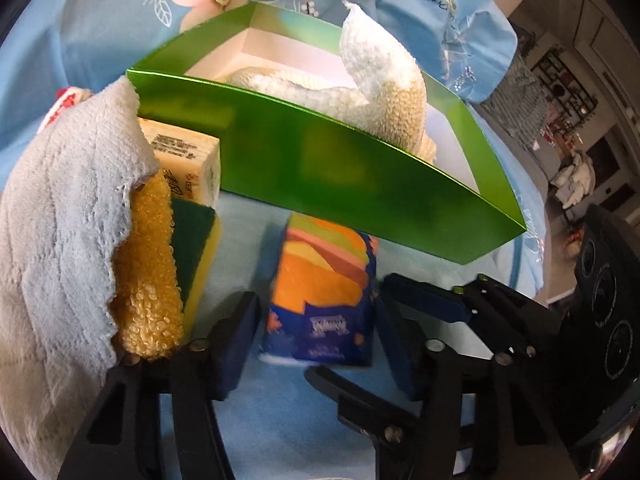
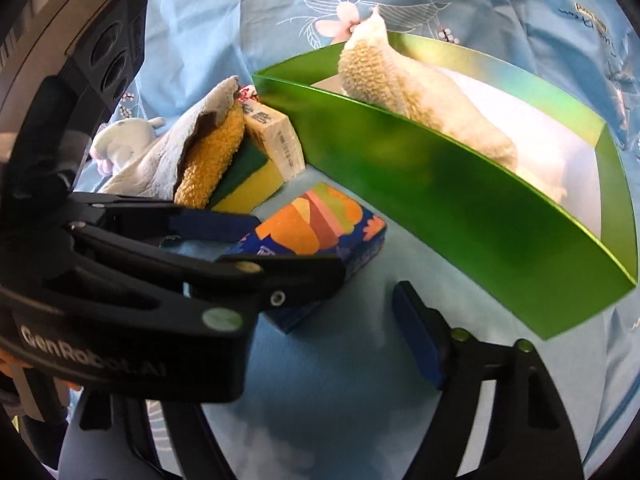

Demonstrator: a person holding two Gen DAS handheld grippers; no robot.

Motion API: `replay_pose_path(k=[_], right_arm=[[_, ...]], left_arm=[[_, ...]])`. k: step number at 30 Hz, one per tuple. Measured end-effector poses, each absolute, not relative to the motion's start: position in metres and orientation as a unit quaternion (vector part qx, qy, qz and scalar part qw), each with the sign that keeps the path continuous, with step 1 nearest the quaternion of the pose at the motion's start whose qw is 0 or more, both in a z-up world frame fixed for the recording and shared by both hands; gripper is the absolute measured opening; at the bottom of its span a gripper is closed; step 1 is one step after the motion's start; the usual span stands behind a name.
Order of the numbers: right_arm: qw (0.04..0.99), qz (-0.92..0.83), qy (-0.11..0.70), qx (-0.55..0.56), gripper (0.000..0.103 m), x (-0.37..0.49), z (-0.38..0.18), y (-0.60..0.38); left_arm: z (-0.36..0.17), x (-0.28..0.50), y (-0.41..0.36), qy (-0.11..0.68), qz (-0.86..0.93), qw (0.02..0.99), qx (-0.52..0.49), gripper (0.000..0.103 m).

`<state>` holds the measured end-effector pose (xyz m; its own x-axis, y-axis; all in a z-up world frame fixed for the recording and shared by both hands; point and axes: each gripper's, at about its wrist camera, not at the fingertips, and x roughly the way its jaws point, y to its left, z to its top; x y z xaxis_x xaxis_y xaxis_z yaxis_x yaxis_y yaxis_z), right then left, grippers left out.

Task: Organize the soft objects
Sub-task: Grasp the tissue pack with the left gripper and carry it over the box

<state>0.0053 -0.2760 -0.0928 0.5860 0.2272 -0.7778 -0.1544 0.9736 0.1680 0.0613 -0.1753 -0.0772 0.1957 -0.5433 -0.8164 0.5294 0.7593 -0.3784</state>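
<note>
A blue and orange tissue pack (image 1: 320,292) (image 2: 320,220) lies on the light blue sheet in front of the green box (image 1: 340,172) (image 2: 460,200). My left gripper (image 1: 318,340) (image 2: 296,244) straddles the pack's near end, and its dark pads (image 1: 240,344) meet the pack's two long sides. My right gripper (image 2: 320,300) (image 1: 348,328) comes in from the right with its jaws apart. Its right pad (image 2: 416,336) stands clear of the pack, and the left gripper hides its other finger. A cream knitted cloth (image 1: 384,80) (image 2: 420,92) lies in the box with one end poking up.
Left of the box is a pile: a grey towel (image 1: 60,220) (image 2: 160,152), a yellow terry cloth (image 1: 148,272), a green and yellow sponge (image 2: 248,184) and a cream tissue pack (image 1: 188,160). A pale plush toy (image 2: 120,136) lies behind it. Floral bedding (image 1: 160,8) fills the background.
</note>
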Motion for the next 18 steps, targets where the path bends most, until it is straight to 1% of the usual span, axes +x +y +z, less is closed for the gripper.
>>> replay_pose_path(k=[1, 2, 3, 6, 10, 14, 18], right_arm=[[0.889, 0.110, 0.443, 0.043, 0.060, 0.007, -0.093, -0.275], [0.888, 0.114, 0.443, 0.046, 0.055, 0.008, -0.092, -0.275], [0.887, 0.115, 0.445, 0.045, 0.043, 0.010, -0.092, -0.273], [0.889, 0.108, 0.445, 0.022, 0.042, 0.012, -0.092, -0.265], [0.892, 0.106, 0.438, 0.010, 0.040, 0.005, -0.089, -0.260], [0.900, 0.105, 0.424, -0.004, 0.040, -0.006, -0.078, -0.254], [0.910, 0.106, 0.400, -0.014, 0.040, -0.023, -0.057, -0.254]], left_arm=[[-0.077, 0.060, -0.176, 0.531, -0.348, 0.773, -0.002, 0.056], [-0.077, 0.059, -0.177, 0.531, -0.351, 0.771, 0.001, 0.056], [-0.077, 0.059, -0.180, 0.530, -0.354, 0.771, 0.006, 0.055], [-0.076, 0.055, -0.183, 0.523, -0.359, 0.773, 0.024, 0.055], [-0.073, 0.055, -0.179, 0.522, -0.369, 0.769, 0.015, 0.054], [-0.058, 0.045, -0.176, 0.508, -0.374, 0.776, 0.014, 0.054], [-0.032, 0.032, -0.168, 0.482, -0.382, 0.789, 0.015, 0.054]])
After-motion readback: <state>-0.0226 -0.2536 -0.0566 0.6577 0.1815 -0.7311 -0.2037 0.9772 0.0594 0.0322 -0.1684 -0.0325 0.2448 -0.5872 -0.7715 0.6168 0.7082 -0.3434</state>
